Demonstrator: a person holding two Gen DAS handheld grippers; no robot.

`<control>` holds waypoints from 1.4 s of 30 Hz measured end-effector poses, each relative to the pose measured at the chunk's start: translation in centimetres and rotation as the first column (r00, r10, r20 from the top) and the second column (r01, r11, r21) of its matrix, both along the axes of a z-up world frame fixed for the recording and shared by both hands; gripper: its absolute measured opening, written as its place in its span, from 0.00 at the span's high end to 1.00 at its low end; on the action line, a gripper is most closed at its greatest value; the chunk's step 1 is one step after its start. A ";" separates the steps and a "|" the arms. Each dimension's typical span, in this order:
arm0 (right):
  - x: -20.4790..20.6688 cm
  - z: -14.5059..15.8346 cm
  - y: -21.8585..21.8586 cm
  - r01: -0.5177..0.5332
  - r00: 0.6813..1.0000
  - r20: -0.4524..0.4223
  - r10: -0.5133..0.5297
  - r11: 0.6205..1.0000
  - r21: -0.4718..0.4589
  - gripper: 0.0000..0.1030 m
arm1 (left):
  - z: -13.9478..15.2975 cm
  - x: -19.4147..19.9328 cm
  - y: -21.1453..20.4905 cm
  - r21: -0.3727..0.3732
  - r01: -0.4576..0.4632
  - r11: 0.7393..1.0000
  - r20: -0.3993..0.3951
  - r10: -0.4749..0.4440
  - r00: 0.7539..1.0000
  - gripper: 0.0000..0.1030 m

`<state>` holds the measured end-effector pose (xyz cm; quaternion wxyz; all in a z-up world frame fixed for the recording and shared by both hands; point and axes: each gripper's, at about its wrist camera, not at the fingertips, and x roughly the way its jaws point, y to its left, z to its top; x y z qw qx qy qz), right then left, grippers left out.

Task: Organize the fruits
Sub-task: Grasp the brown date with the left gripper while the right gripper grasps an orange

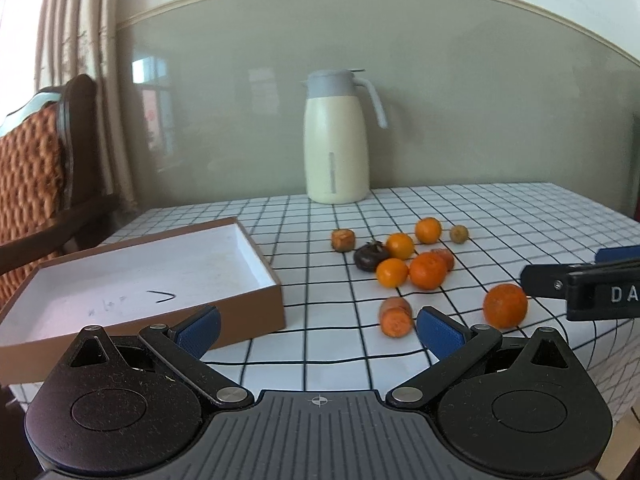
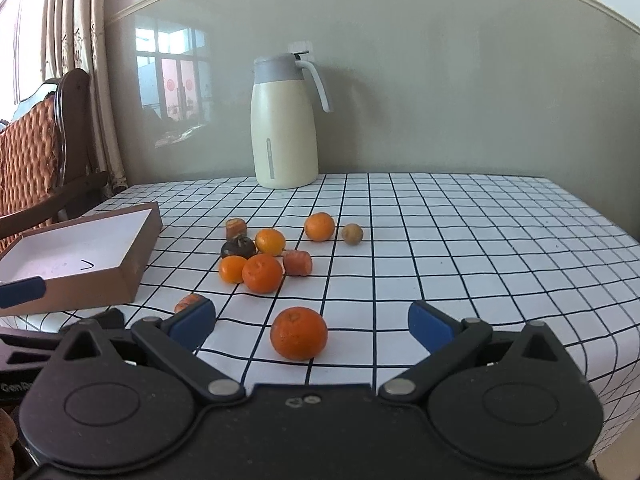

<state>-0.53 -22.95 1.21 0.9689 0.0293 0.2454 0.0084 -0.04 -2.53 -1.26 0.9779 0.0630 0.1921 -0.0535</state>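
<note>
Grey-green wall and a curtained window back a desk (image 2: pixel 460 240) under a white cloth with a black grid, where a cream jug (image 2: pixel 284 128) stands at the far edge. An open brown box (image 1: pixel 256 304) with a white inside sits empty on the left side of the desk. The fruits lie loose to its right: a cluster of small oranges (image 2: pixel 262 273), a dark round fruit (image 2: pixel 238 247), a small brownish one (image 2: pixel 352 234) and some carrot-like pieces (image 2: pixel 297 263), with one larger orange (image 2: pixel 299 333) apart at the front. The right gripper (image 2: pixel 312 322) hovers just behind that orange with its jaws wide and nothing in them. The left gripper (image 1: pixel 318 328) is also empty with jaws wide, near a carrot-like chunk (image 1: pixel 396 317) beside the box. Nothing is sorted yet, by my reading. The orange is round and the cloth is wrinkled, so jaws closing off-centre could squeeze it out and send it rolling toward the desk's front edge; the two grippers are also close enough to bump.
</note>
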 end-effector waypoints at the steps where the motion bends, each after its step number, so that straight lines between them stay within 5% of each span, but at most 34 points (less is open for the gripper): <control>1: 0.1 -0.1 -0.1 0.002 1.000 -0.004 -0.002 1.000 0.003 0.06 | -0.1 0.1 -0.2 0.002 0.006 1.000 0.001 -0.006 1.000 0.00; 7: 0.5 -0.2 -0.5 0.019 1.000 0.000 -0.019 1.000 0.013 0.06 | -0.4 1.1 -1.2 -0.012 0.050 0.999 -0.004 -0.051 0.999 0.01; 10: 0.8 -0.3 -1.0 0.029 1.000 -0.003 -0.029 0.999 0.033 0.06 | -0.7 2.2 -1.7 -0.022 0.073 0.997 -0.034 -0.074 0.997 0.21; 17: 1.7 -0.8 -1.1 0.039 0.999 -0.022 -0.038 0.999 0.039 0.08 | -1.8 4.3 -3.3 -0.007 0.115 0.993 -0.080 -0.116 0.990 0.34; 26: 3.2 -1.7 -1.2 0.031 0.998 -0.060 -0.027 0.997 0.066 0.28 | -3.3 6.5 -4.2 -0.045 0.145 0.988 -0.147 -0.150 0.978 0.71; 31: 4.0 -2.4 -0.5 0.016 0.996 -0.085 -0.011 0.998 0.065 0.31 | -3.7 6.5 -4.2 -0.053 0.150 0.987 -0.144 -0.156 0.977 0.72; 42: 5.2 -3.8 0.1 -0.003 0.989 -0.150 0.015 0.996 0.084 0.67 | -3.8 6.2 -3.6 -0.043 0.143 0.989 -0.132 -0.148 0.980 0.72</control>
